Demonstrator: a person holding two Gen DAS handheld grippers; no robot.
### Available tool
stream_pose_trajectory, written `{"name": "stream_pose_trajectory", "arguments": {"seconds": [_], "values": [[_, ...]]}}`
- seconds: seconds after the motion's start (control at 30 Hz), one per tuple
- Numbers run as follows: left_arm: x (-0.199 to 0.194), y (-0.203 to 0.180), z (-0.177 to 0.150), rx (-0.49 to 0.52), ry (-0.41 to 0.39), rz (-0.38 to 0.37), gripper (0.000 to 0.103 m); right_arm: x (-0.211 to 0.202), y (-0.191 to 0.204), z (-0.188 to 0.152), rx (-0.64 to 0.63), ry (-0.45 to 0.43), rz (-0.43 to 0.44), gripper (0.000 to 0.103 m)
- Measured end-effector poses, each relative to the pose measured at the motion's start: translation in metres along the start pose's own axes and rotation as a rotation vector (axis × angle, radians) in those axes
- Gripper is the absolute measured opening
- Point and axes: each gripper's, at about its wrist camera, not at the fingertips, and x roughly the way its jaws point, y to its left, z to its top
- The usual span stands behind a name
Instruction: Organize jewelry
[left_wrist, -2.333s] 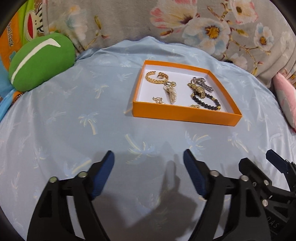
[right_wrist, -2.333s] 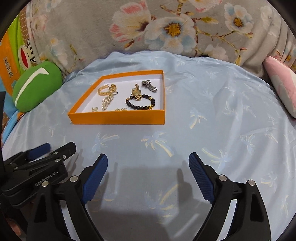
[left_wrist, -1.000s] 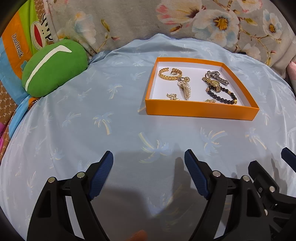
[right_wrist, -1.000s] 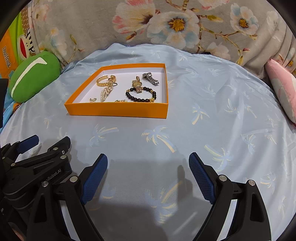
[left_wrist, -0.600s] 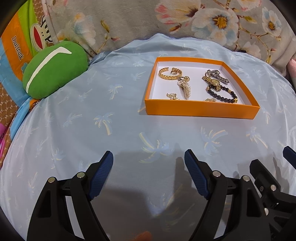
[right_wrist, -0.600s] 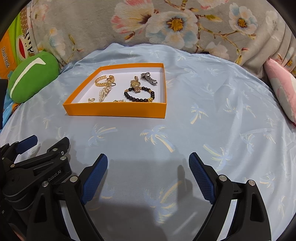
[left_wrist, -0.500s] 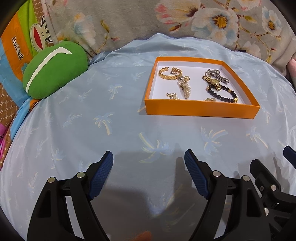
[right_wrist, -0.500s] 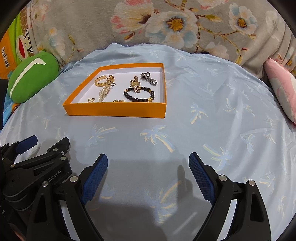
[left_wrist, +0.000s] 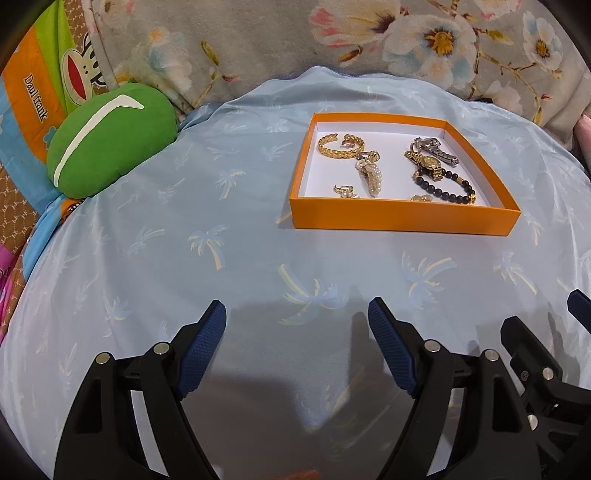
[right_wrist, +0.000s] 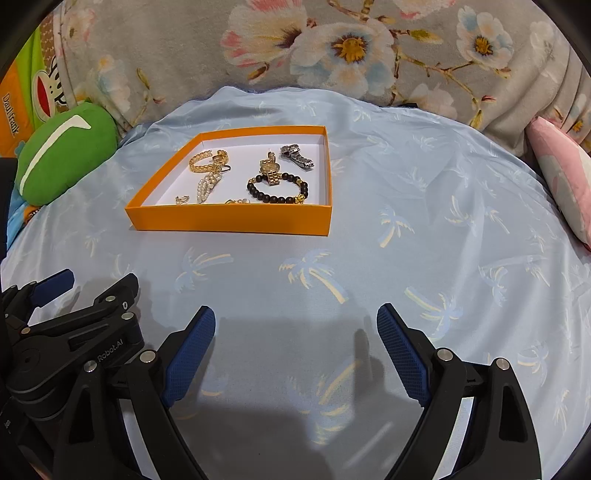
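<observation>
Both tongs stand wide and hold nothing: the left gripper (left_wrist: 297, 325) and the right gripper (right_wrist: 295, 328) hover side by side over the pale blue palm-print sheet (right_wrist: 424, 236), well short of the orange box (left_wrist: 402, 218). All the jewelry visible lies inside that box: a gold cuff bracelet (left_wrist: 338, 149), a pearl piece (left_wrist: 369, 175), a gold watch (left_wrist: 426, 164), a silver watch band (right_wrist: 297, 157), a black bead bracelet (right_wrist: 277, 190) and small gold bits. Judging by this, gathering looks finished; nothing is loose on the sheet, though pieces overlap unsorted.

Left claw (left_wrist: 297, 314) and right claw (right_wrist: 295, 319) — side by side, both gaping, empty.
</observation>
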Motion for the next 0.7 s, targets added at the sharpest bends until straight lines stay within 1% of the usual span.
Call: {"name": "stream_pose_trajectory", "arguments": {"seconds": [0.37,0.67,0.7], "values": [[-0.0001,0.0016,-0.0008,-0.004,-0.006,0.003,0.077,0.0002,-0.0002,-0.0003,-0.003,0.001,-0.001,0.087],[-0.0028,0.0009,-0.0013,0.008,-0.011,0.023,0.076,0.0003,-0.0010,0.0001,-0.001,0.000,-0.006,0.087],[-0.0024,0.0002,-0.0008,0.009,-0.011,0.021,0.075,0.0000,-0.0006,0.0002,-0.001,-0.001,-0.005,0.087]]}}
